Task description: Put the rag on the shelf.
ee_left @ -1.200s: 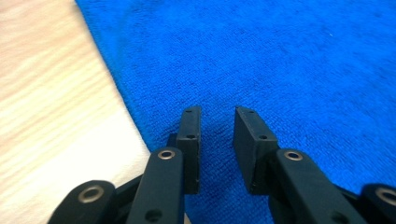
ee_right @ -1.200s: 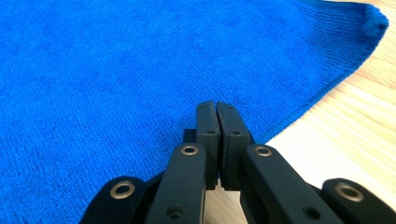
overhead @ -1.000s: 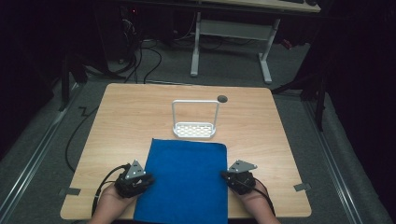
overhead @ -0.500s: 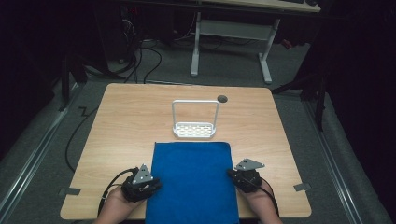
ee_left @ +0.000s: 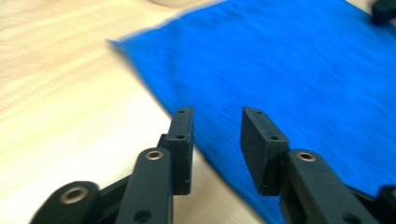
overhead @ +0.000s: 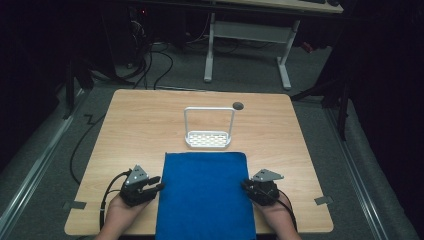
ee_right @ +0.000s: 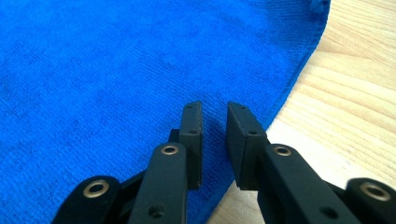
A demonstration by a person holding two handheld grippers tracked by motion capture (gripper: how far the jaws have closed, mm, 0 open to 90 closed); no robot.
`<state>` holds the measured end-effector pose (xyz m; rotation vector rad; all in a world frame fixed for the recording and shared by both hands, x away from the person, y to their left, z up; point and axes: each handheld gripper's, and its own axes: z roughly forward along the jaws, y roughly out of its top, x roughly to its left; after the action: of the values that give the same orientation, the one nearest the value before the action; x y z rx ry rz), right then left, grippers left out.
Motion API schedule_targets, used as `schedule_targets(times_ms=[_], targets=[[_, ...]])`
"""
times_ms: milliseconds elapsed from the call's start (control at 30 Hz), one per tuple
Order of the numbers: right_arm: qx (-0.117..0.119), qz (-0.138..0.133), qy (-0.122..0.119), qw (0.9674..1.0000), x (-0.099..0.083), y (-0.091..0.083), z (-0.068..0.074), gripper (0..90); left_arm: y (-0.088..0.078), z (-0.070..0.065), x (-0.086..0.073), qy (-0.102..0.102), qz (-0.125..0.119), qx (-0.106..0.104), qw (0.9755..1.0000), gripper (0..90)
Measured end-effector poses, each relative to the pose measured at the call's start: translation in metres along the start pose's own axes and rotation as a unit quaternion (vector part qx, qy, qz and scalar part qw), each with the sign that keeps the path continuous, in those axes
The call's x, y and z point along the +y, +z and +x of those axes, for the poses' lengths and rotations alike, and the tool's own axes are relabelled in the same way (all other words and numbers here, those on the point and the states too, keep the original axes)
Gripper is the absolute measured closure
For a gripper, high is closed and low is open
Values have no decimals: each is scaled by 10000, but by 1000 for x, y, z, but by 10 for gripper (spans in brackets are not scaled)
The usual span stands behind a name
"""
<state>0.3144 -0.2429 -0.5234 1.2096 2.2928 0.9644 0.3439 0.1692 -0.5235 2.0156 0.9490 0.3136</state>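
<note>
A: Item 1, cloth?

B: I log 1 blue towel point(overhead: 205, 195), flat on the wooden table point(overhead: 150, 125), near edge at my side, far edge just short of the rack. In the left gripper view the towel point(ee_left: 289, 79) is blurred; in the right gripper view the towel point(ee_right: 116, 70) is sharp.

A: Item 2?

B: 1 white wire rack point(overhead: 208, 129), upright, perforated base, centre of the table, just beyond the towel.

A: Grippers?

B: 2. My left gripper point(overhead: 156, 186) sits at the towel's left edge; in its own view the left gripper point(ee_left: 215, 140) has jaws apart, 1 over bare wood, 1 over cloth, gripping nothing. My right gripper point(overhead: 246, 186) sits at the right edge; in its own view the right gripper point(ee_right: 214, 140) has jaws narrowly apart over the towel's border, nothing between them.

A: Other?

B: 1 round dark grommet point(overhead: 238, 105) behind the rack.
</note>
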Motion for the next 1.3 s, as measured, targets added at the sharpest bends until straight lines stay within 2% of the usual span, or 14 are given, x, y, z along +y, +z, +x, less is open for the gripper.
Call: schedule_targets(times_ms=[100, 200, 267, 367, 500, 533, 600, 833, 933, 967, 1033, 1100, 1233, 1300], targets=[[-4, -71, -74, 9999, 1, 0, 0, 751, 14, 12, 8, -93, 26, 346, 9994, 606], [-8, -88, -67, 9999, 1, -1, -1, 741, 23, 18, 15, -164, 7, 425, 9990, 593], [-9, -139, -73, 9999, 1, -1, -2, 738, 33, 24, 23, -245, -69, 514, 9984, 571], [-23, -178, -45, 9998, 0, -2, -4, 735, 51, 33, 36, -328, -22, 614, 9976, 542], [-33, -229, -42, 9997, 0, -3, -6, 740, 61, 37, 44, -458, -26, 593, 9972, 517], [-40, -237, -28, 9997, 0, -3, -6, 739, 63, 38, 45, -484, -108, 620, 9968, 515], [-25, -256, -11, 9997, 0, -4, -8, 735, 71, 40, 49, -507, 30, 585, 9970, 501], [-5, -275, -24, 9996, 1, -4, -8, 697, 79, 35, 50, -344, 179, 732, 9966, 512], [-32, -309, 9, 9995, 2, -2, -9, 662, 78, 32, 49, -247, 198, 757, 9966, 608], [-65, -338, 53, 9994, 3, -2, -10, 652, 77, 31, 48, -200, 206, 757, 9967, 608], [-167, -392, 234, 9988, 7, 1, -14, 620, 76, 29, 47, -191, 203, 729, 9970, 719], [-196, -405, 245, 9987, 9, 2, -14, 615, 76, 30, 47, -159, 197, 682, 9974, 740], [-379, -388, 309, 9981, 22, 8, -19, 601, 75, 33, 46, -346, 212, 457, 9981, 837], [-506, -336, 302, 9977, 28, 16, -22, 583, 75, 33, 46, -347, 219, 422, 9983, 862]])
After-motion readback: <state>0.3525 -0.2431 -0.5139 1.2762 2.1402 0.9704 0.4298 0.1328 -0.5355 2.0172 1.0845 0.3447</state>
